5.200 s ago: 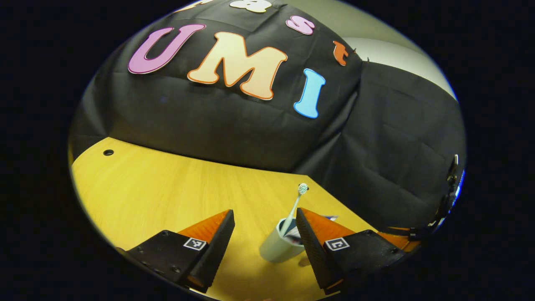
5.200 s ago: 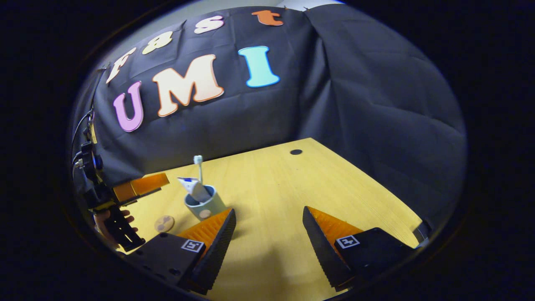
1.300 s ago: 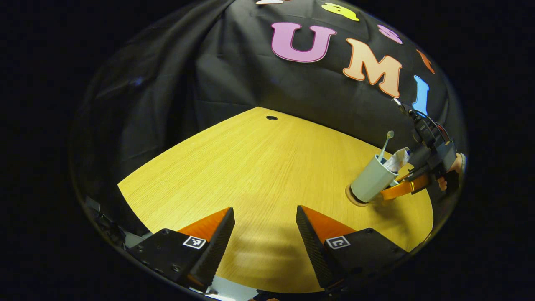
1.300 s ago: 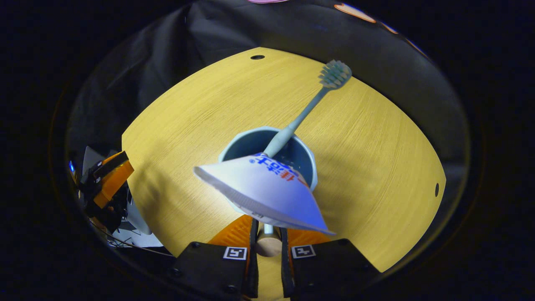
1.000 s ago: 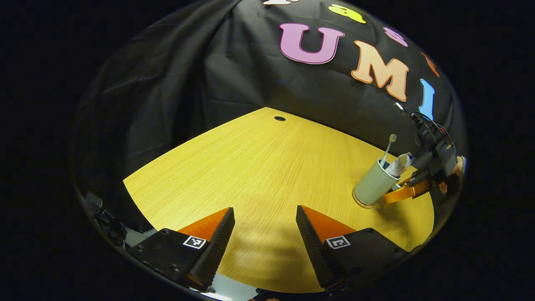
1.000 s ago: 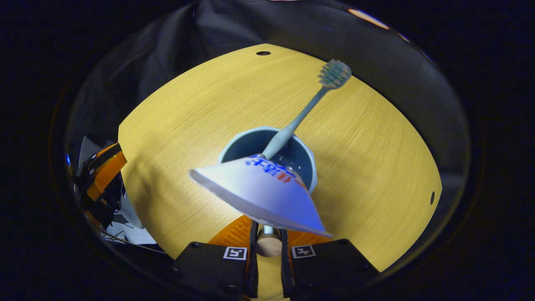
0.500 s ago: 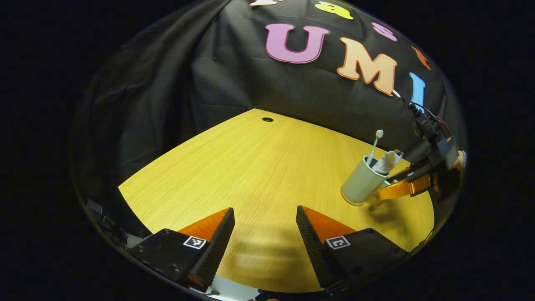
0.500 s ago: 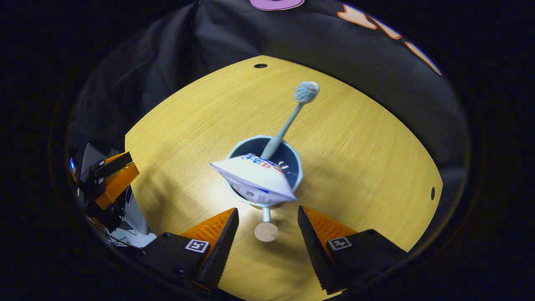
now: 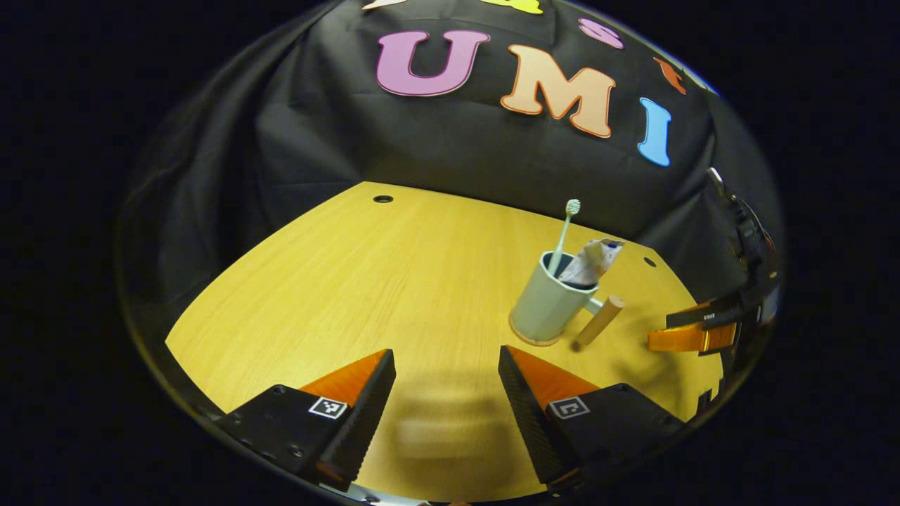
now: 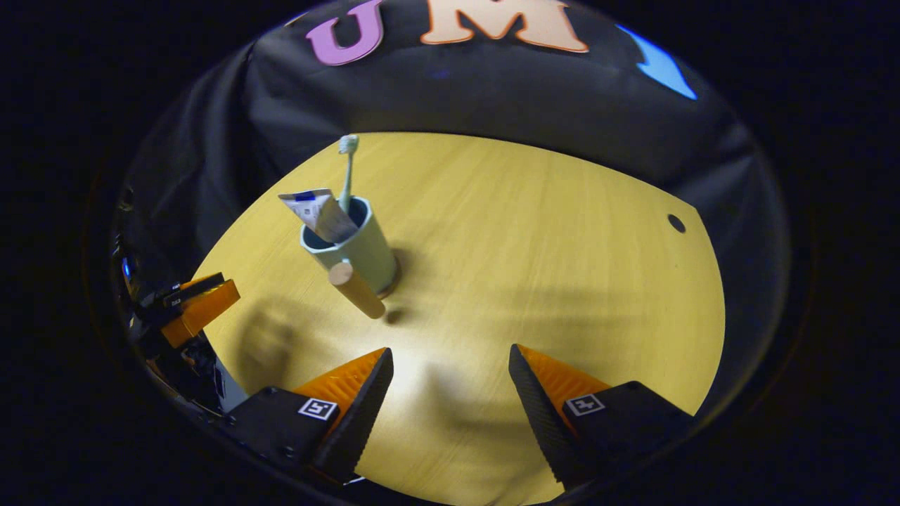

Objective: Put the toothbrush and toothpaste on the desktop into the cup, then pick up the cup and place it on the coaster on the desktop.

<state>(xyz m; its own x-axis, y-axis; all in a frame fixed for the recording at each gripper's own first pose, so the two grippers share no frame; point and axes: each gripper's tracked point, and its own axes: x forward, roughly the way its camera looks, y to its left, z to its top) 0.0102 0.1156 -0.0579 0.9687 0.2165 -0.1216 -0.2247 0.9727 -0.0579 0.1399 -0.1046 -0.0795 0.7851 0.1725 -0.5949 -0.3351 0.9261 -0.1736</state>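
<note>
The cup stands on the coaster on the surface, with the toothbrush and toothpaste inside it. In the right gripper view the cup sits left of centre, toothpaste left of toothbrush

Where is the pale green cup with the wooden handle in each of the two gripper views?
Left gripper view: the pale green cup with the wooden handle stands right of centre, on the wooden coaster, handle pointing right.
Right gripper view: the cup stands upper left of centre, handle pointing toward the camera.
Shared landmark: the pale green toothbrush rising from the cup beside the toothpaste tube.
</note>
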